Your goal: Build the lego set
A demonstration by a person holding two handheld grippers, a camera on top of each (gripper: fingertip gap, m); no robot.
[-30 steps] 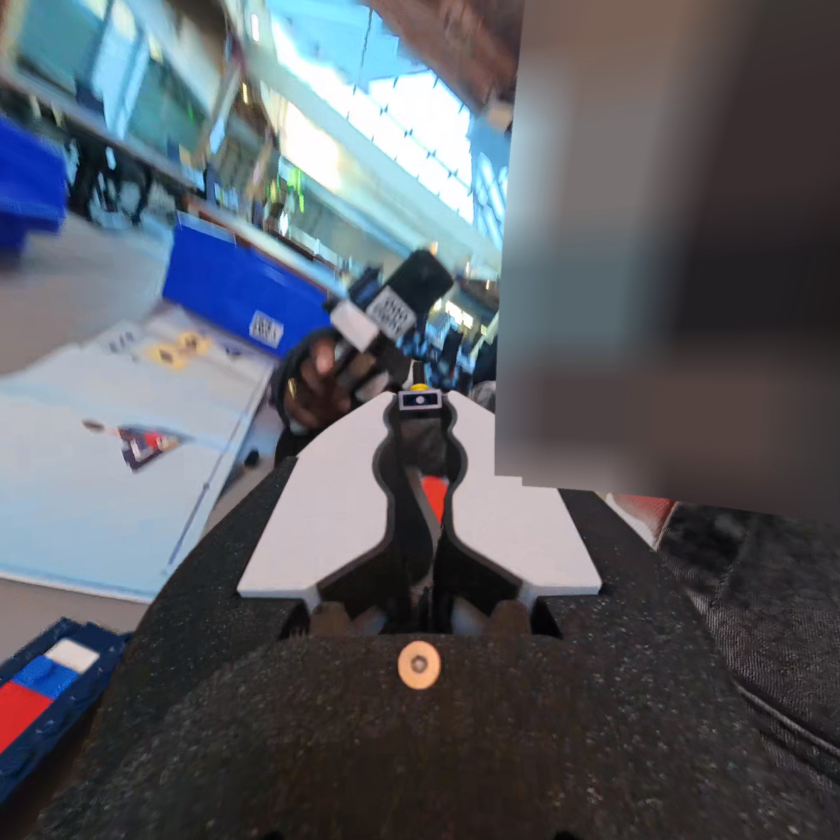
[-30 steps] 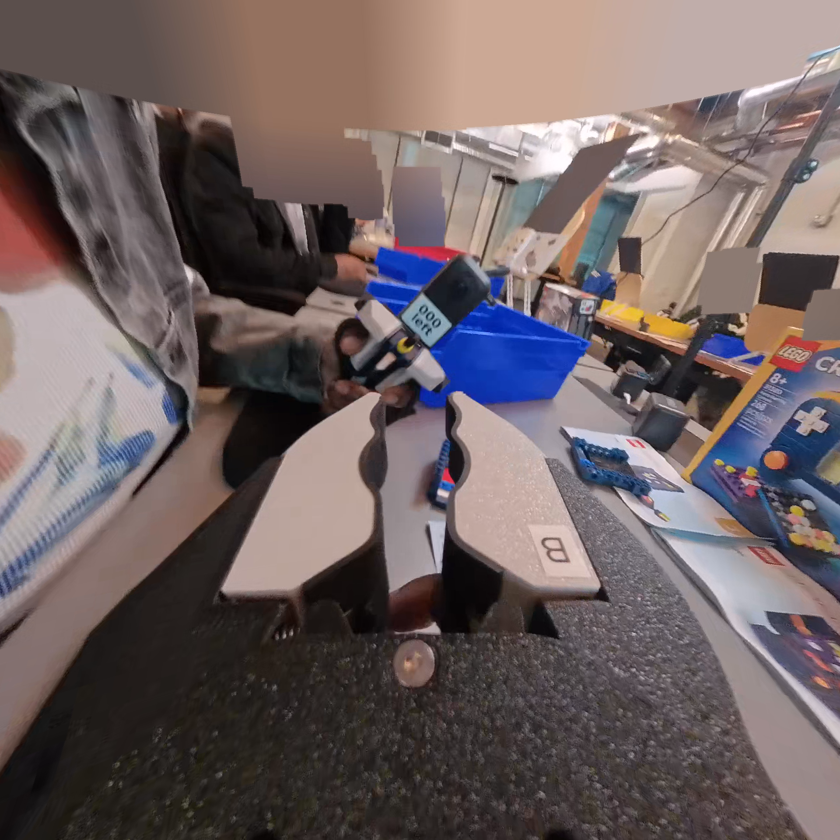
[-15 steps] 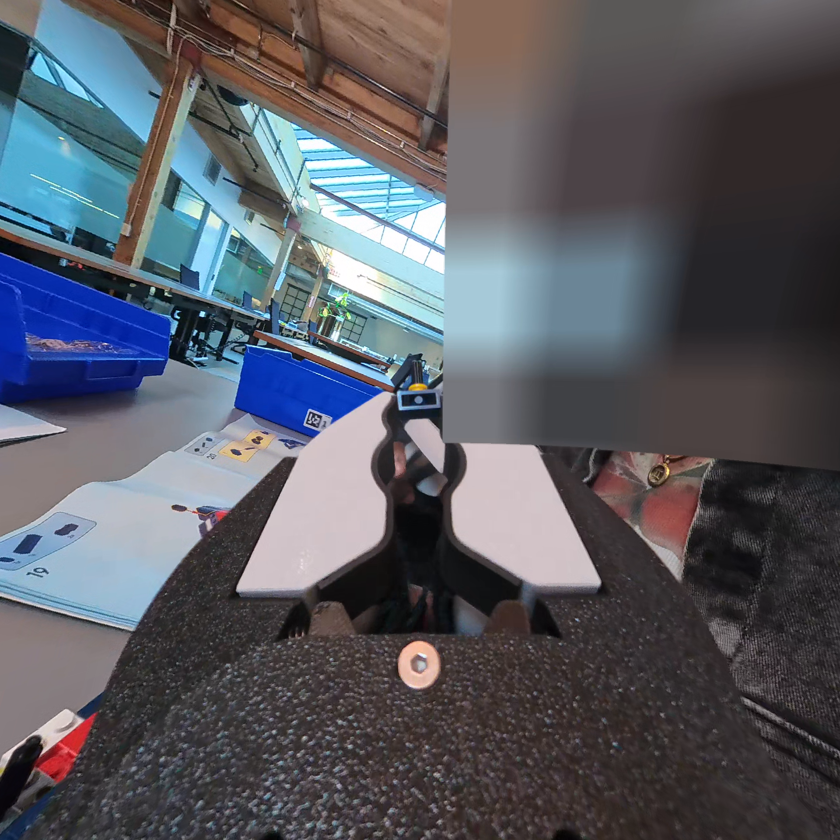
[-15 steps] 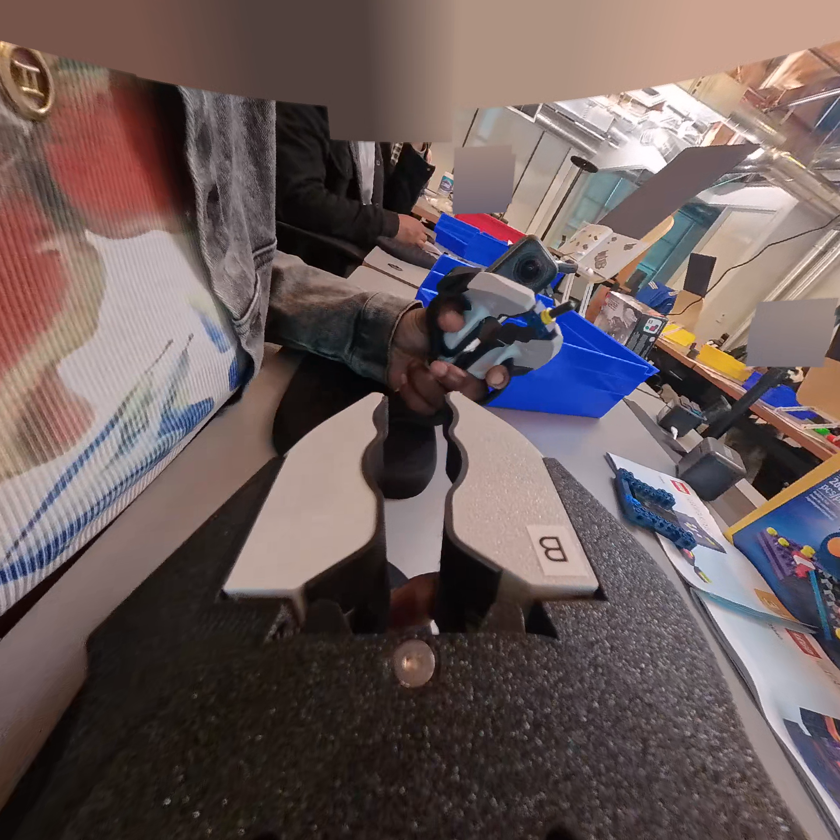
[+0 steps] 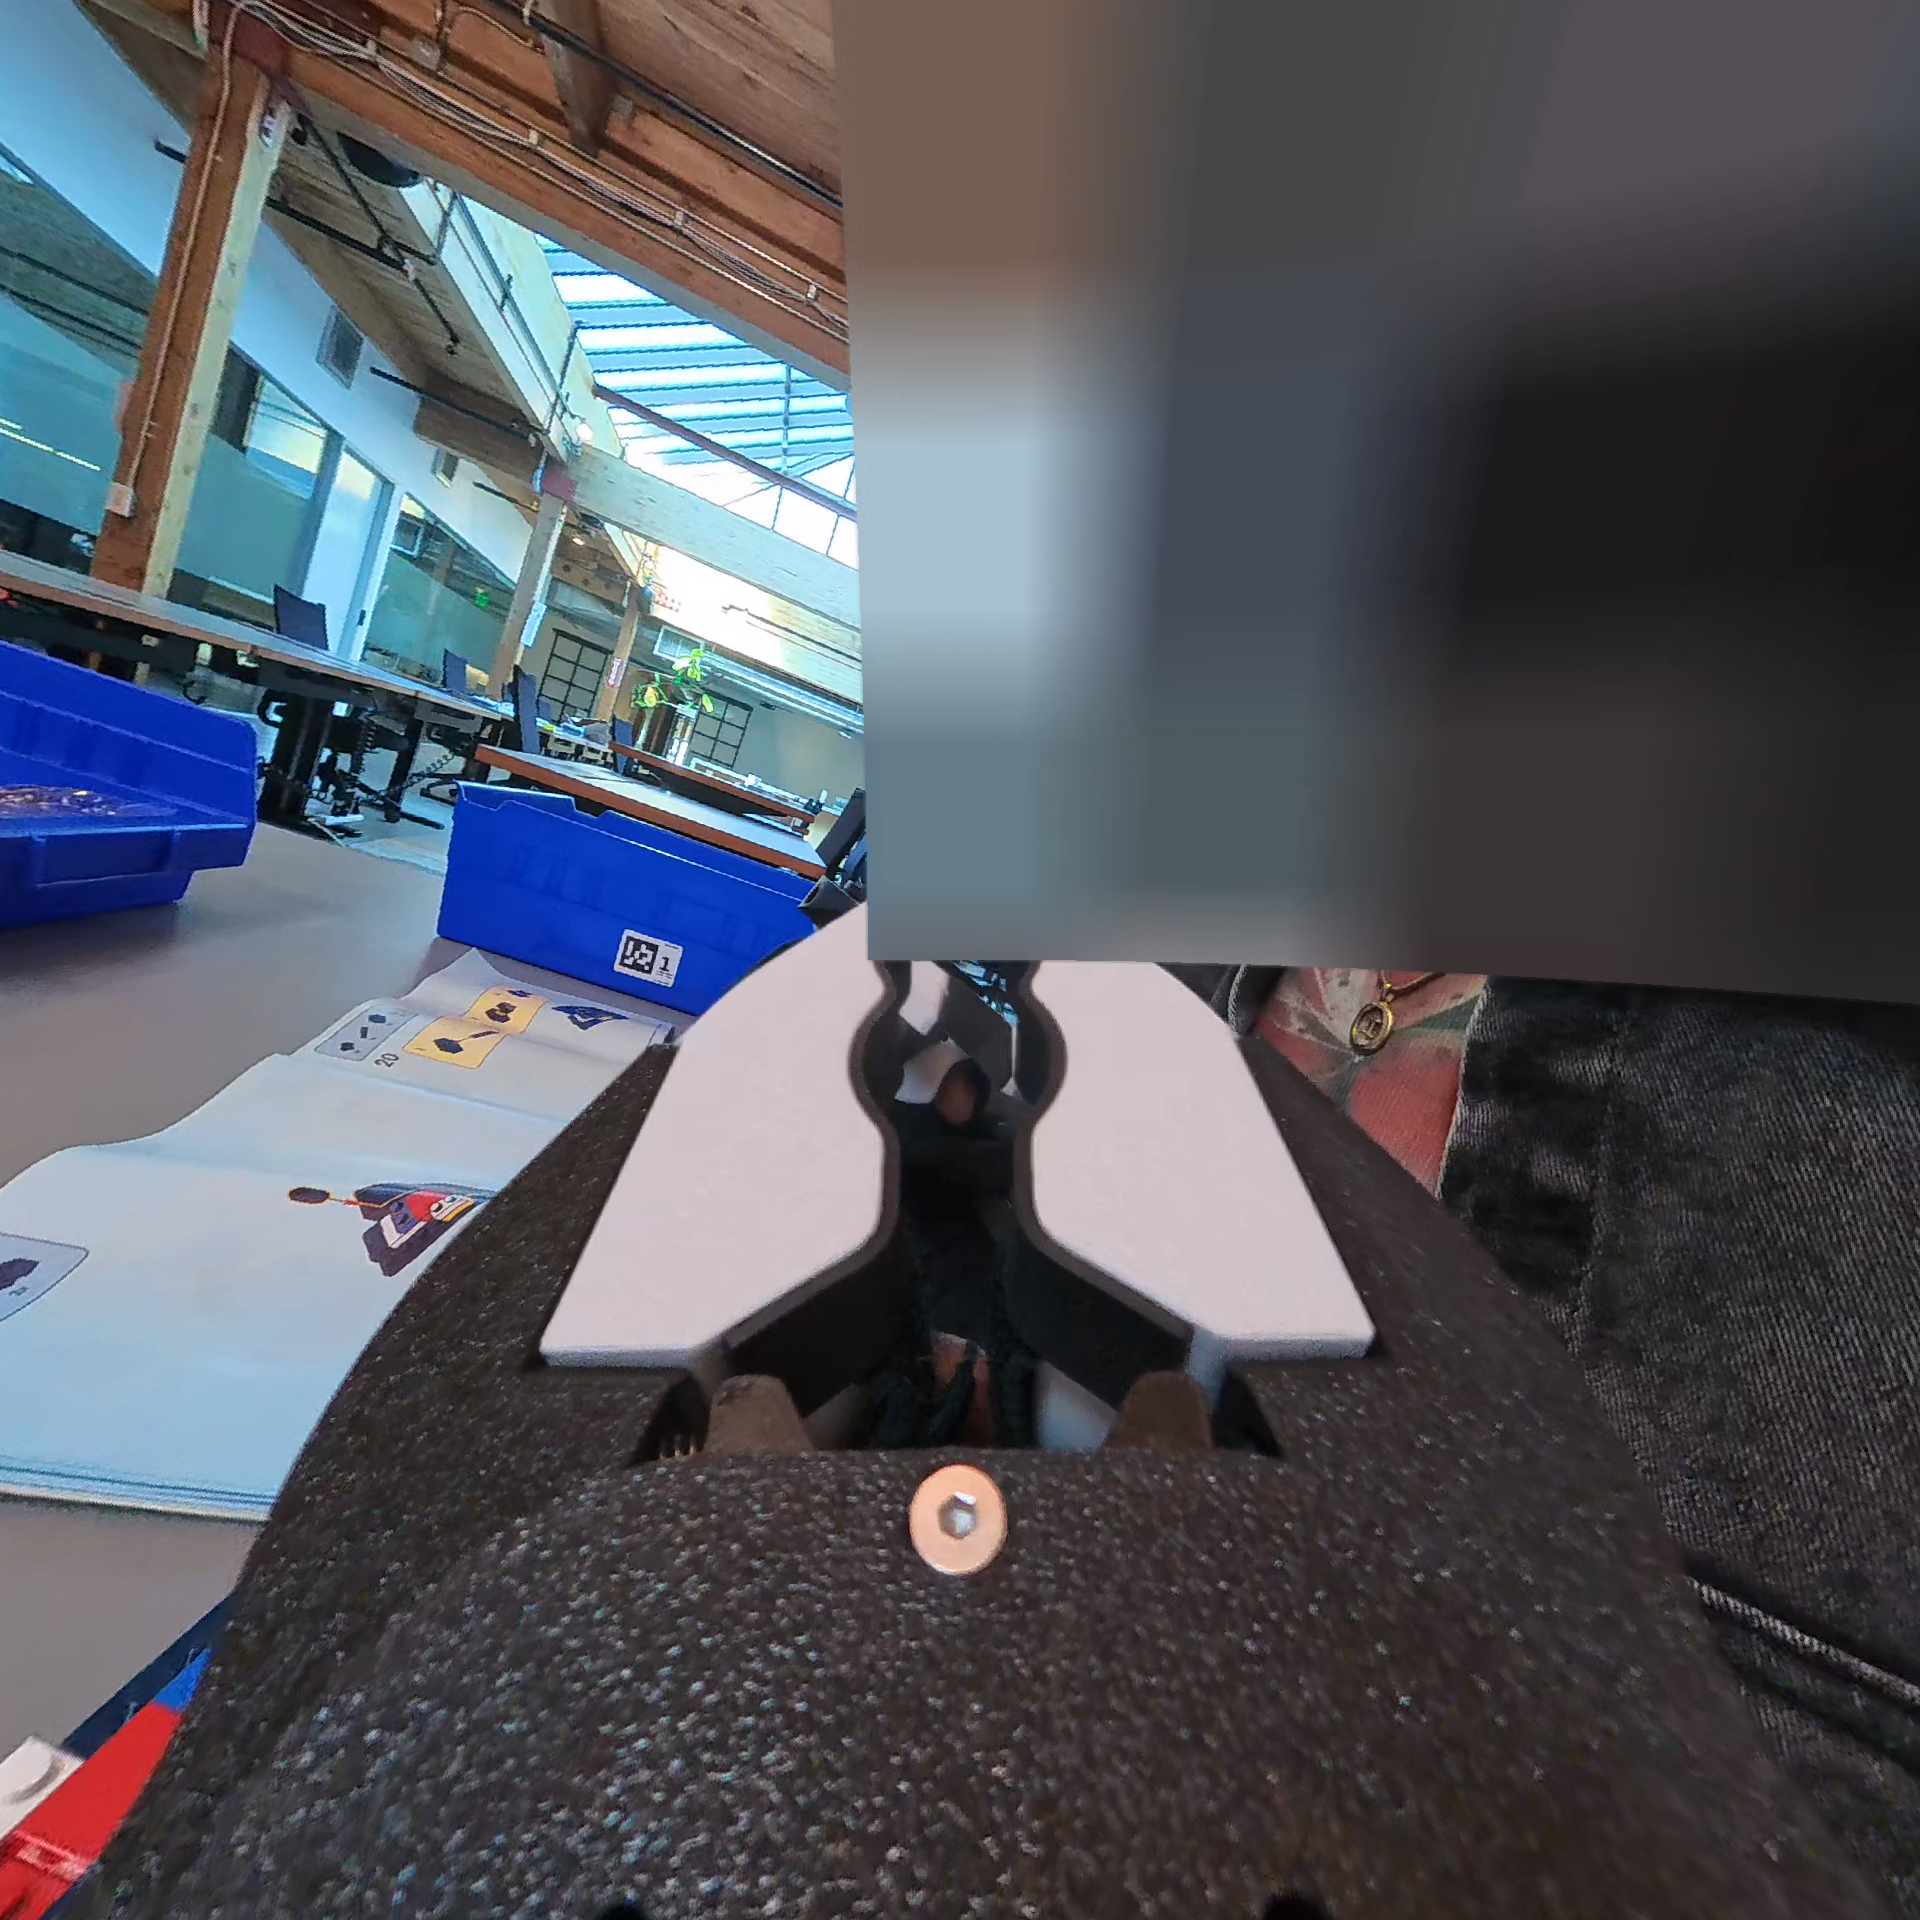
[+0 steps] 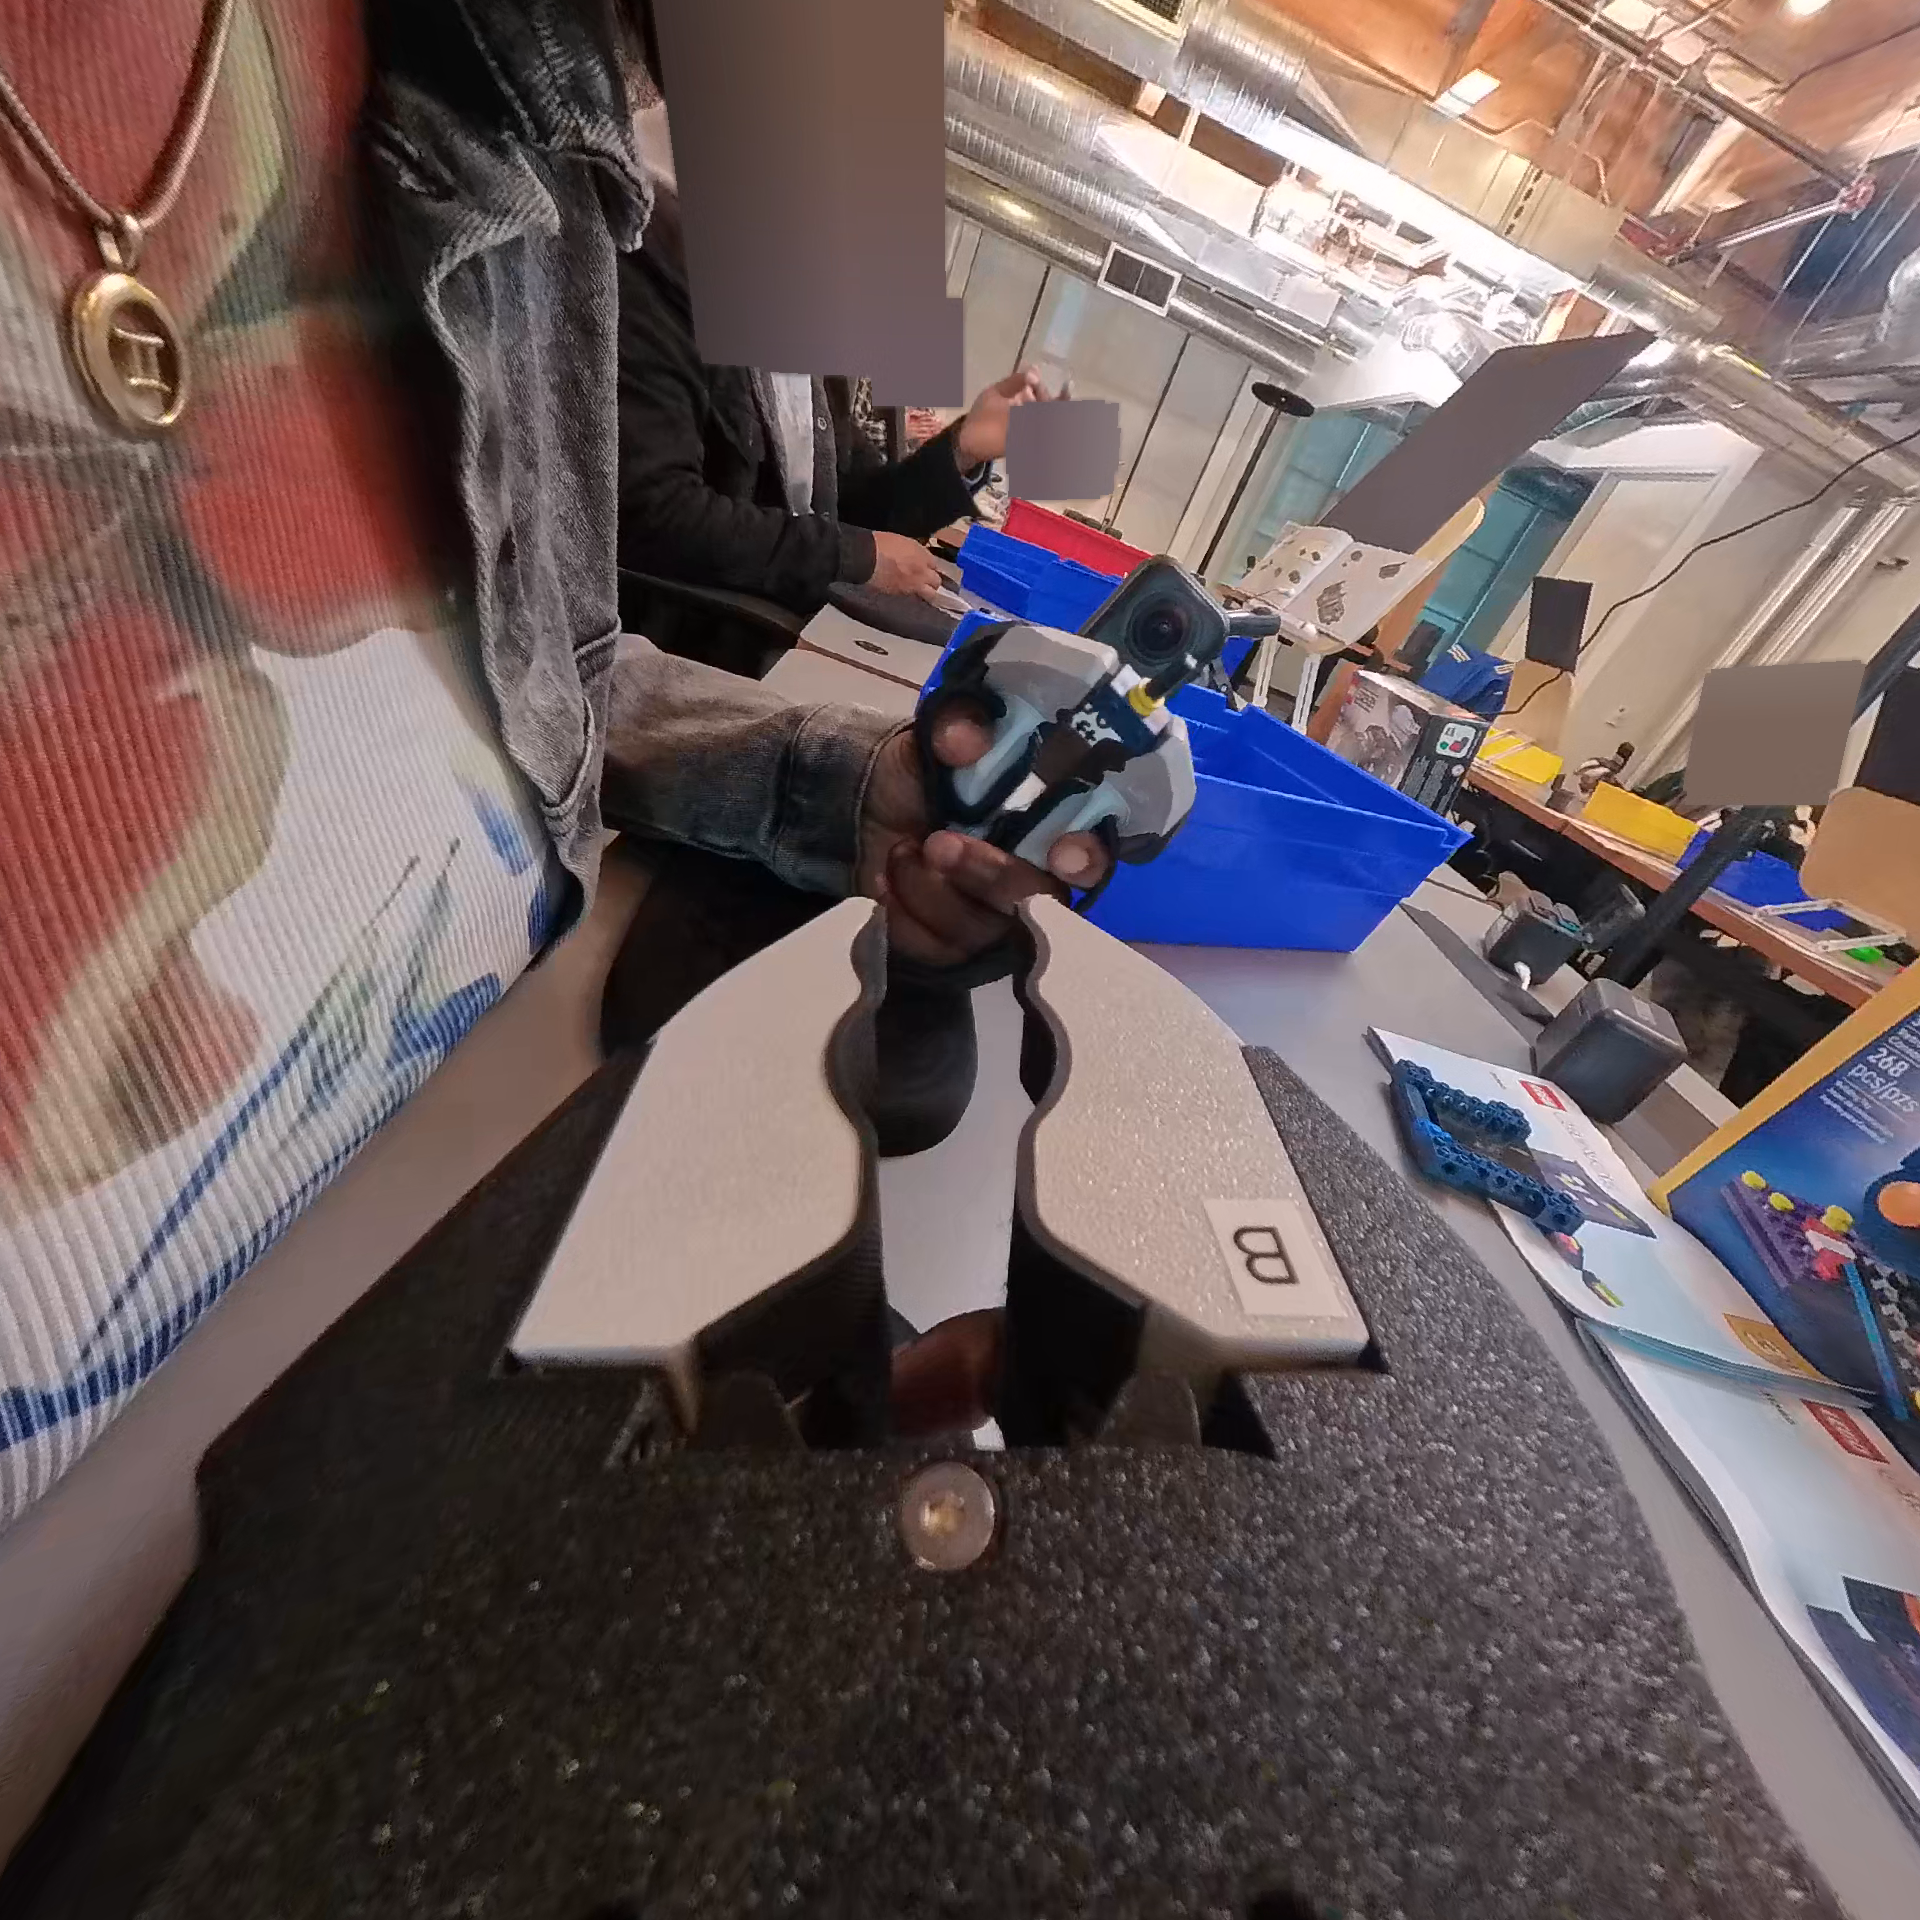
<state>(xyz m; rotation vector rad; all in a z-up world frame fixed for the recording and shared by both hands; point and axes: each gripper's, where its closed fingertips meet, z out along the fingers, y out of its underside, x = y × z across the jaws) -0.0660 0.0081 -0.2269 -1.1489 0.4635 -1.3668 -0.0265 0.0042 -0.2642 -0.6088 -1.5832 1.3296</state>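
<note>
Grey desk (image 6: 1299,987), blue bin (image 6: 1299,862) behind: left tongs (image 6: 1086,743) are pinching a small dark-blue brick piece (image 6: 1112,715), right tongs (image 6: 948,912) are hanging part-open, empty.

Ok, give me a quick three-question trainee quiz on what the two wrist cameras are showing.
1. True or false: the right gripper has its jaws clamped on a brick.
2. What does the left gripper hold? A: a dark blue brick piece with a yellow tip. B: a red bin. C: a booklet.
3. What does the blue brick frame lie on?

Key: 1 false, the jaws stand apart with nothing between them. 2 A. 3 The instruction booklet on the grey table.
</note>
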